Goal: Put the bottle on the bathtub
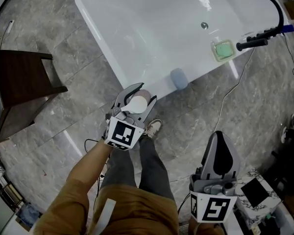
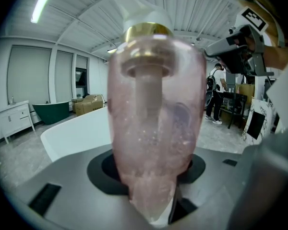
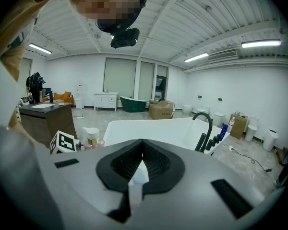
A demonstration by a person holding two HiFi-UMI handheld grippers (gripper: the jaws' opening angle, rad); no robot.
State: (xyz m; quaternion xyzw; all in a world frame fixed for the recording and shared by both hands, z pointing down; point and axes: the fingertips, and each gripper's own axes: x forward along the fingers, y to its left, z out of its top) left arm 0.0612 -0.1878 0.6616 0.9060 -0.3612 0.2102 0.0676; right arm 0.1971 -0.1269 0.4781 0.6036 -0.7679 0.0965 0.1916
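Gripping pink bottle (image 2: 156,128) in left claw (image 1: 143,95), right claw (image 1: 219,136) closed, bathtub (image 1: 152,33) beyond

The head camera looks steeply down from above onto the floor (image 1: 49,126), the white bathtub (image 1: 103,38), the left gripper (image 1: 144,93) and the right gripper (image 1: 220,136). The left gripper camera looks along its jaws, nearly level. It is very near to the pink bottle (image 2: 156,128), which fills the middle of its view. The right gripper camera faces across the room, farther from things. All three views share the bathtub. The right gripper view and the head view also share the bottle and the black faucet (image 3: 205,128).
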